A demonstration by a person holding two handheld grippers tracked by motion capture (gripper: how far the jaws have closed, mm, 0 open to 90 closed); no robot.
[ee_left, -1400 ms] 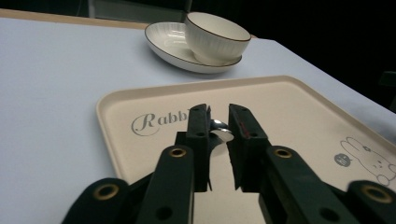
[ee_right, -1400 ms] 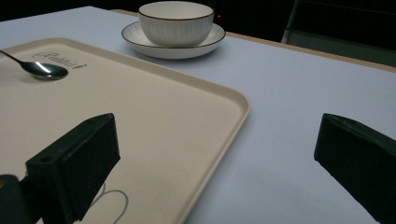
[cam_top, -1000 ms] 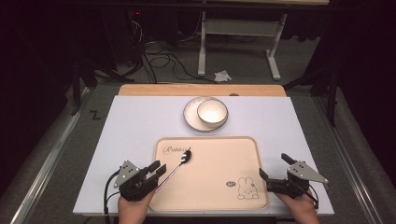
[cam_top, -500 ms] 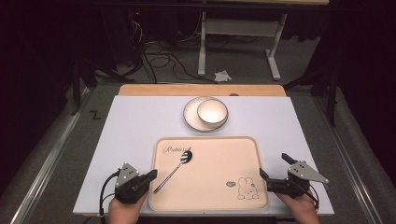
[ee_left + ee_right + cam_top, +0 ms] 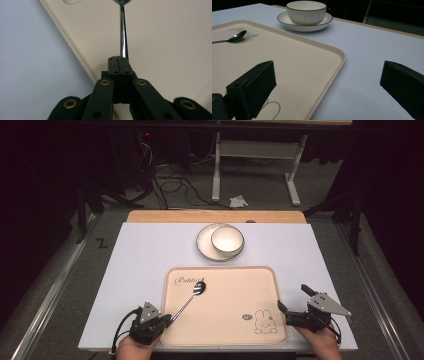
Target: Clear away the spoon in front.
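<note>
A metal spoon (image 5: pixel 192 299) lies flat on the beige tray (image 5: pixel 235 320), its bowl (image 5: pixel 237 37) by the printed lettering. My left gripper (image 5: pixel 167 319) sits at the tray's front left corner. In the left gripper view its jaws (image 5: pixel 119 60) are pressed together, and the spoon's handle (image 5: pixel 122 32) runs straight out from their tips. My right gripper (image 5: pixel 295 299) rests at the tray's front right corner. It is open (image 5: pixel 327 75) with nothing between its pads, pointing across the tray's edge (image 5: pixel 337 53).
A white bowl (image 5: pixel 227 240) stands on a saucer (image 5: pixel 204 246) behind the tray, seen again as the bowl (image 5: pixel 306 11) in the right gripper view. The white table (image 5: pixel 140 265) has bare room left and right of the tray. Cables and a desk frame lie on the dark floor beyond.
My left gripper has sunk toward the table's front edge and its jaws have come together. The spoon's handle has come down flat on the tray. The right gripper has stayed put.
</note>
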